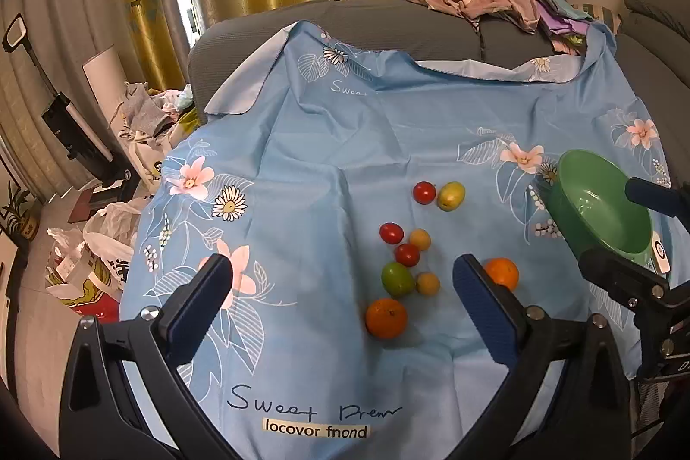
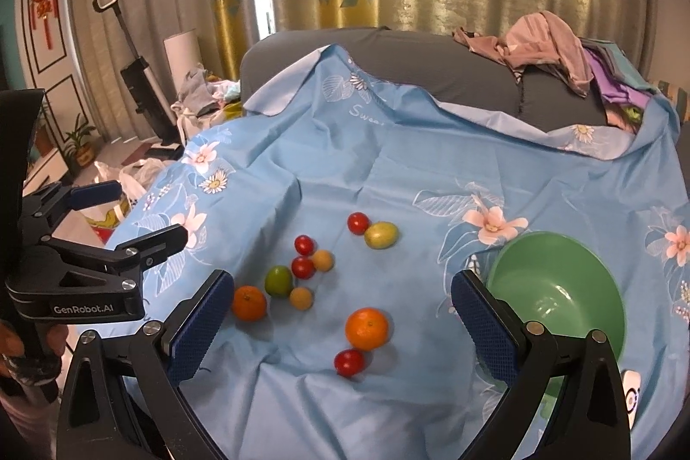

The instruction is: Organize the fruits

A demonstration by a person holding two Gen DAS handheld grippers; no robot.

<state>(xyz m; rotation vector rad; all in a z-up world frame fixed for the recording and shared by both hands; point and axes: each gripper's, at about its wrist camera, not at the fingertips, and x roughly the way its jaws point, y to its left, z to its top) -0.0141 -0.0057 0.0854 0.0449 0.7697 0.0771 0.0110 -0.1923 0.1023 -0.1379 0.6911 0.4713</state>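
Note:
Several small fruits lie loose on a blue flowered cloth: two oranges, red tomatoes, a green fruit, a yellow-green one and small yellow ones. An empty green bowl stands to their right; it also shows in the left wrist view. My left gripper is open and empty above the fruits. My right gripper is open and empty, with one orange and a tomato between its fingers' line of sight.
The cloth covers a grey sofa with a pile of clothes on its back. Bags and clutter lie on the floor at the left. A small white device lies by the bowl.

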